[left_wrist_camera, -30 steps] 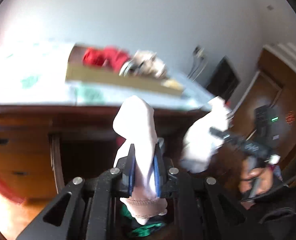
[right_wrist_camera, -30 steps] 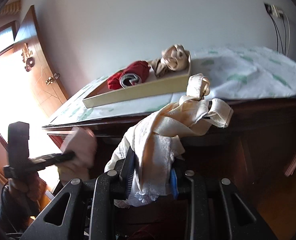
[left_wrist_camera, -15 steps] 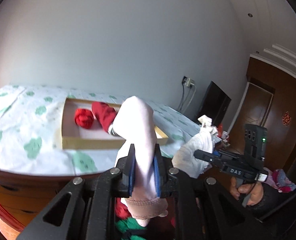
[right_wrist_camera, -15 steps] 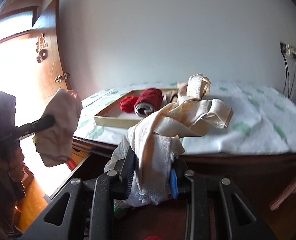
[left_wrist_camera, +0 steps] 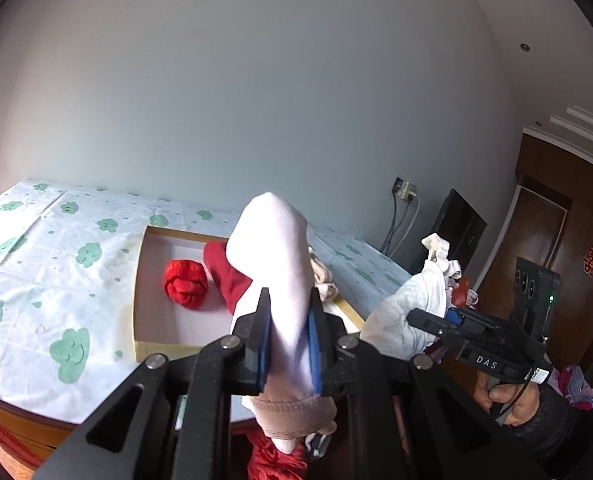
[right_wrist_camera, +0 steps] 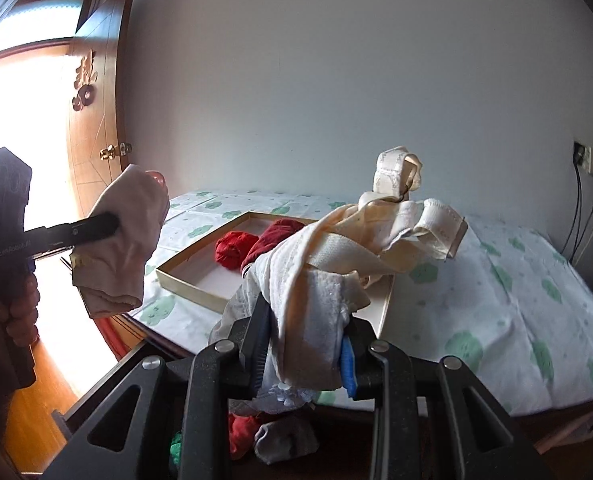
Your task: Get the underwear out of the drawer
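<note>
My left gripper [left_wrist_camera: 289,312] is shut on a pale pink underwear piece [left_wrist_camera: 276,256], held above the dresser's front edge; it also shows in the right wrist view [right_wrist_camera: 124,240]. My right gripper [right_wrist_camera: 304,332] is shut on a cream lace bra [right_wrist_camera: 356,248] with loose straps, seen in the left wrist view [left_wrist_camera: 416,304] too. Below both, the open drawer [right_wrist_camera: 96,396] holds red, grey and green garments [right_wrist_camera: 268,436]. A shallow tan tray [left_wrist_camera: 140,264] on the dresser top holds rolled red garments [left_wrist_camera: 186,284].
The dresser top wears a white cloth with green clouds [right_wrist_camera: 516,300]. A wooden door [right_wrist_camera: 96,120] stands at the left, cables and a wall socket [right_wrist_camera: 588,160] at the right. A dark monitor [left_wrist_camera: 456,228] stands by the far end.
Both grippers have risen with their garments from the drawer front to above the dresser top. The tray now lies below and ahead of them.
</note>
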Available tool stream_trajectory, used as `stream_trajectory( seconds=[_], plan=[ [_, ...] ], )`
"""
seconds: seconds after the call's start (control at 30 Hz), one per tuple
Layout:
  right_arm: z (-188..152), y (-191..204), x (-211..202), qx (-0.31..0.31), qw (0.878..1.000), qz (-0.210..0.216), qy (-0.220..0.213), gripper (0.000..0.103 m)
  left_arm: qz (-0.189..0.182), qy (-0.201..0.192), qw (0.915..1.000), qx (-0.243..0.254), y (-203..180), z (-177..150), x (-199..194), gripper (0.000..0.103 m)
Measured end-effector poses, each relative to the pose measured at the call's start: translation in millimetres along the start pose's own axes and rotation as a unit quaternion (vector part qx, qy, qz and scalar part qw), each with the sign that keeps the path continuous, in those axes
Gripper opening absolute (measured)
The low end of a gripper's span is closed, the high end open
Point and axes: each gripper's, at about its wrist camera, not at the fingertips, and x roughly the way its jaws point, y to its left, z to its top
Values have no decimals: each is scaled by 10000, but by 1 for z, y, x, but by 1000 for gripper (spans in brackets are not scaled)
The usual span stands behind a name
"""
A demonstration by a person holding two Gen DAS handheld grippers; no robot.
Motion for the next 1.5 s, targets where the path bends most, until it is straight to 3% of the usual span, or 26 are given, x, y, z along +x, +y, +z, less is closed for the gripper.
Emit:
stream_trajectory(
  seconds=[0.33, 0.83, 1.1, 1.5],
  plan=[
    [33, -16, 56, -648, 9967, -286, 389, 32, 227, 79, 9997, -33, 16, 20, 28, 13],
    [61, -2, 158, -1500, 9769, -431, 1458, 32, 634, 746, 9950, -177, 36, 37, 105, 13],
    [69, 2, 192, -1559, 9696, -278, 1863, 32, 968, 1346, 9854, -391, 57, 45, 151, 13],
    [75, -2, 235, -1208, 9637, -33, 2381, 33, 1573, 1785, 9705, -393, 75, 56, 194, 13]
  ],
)
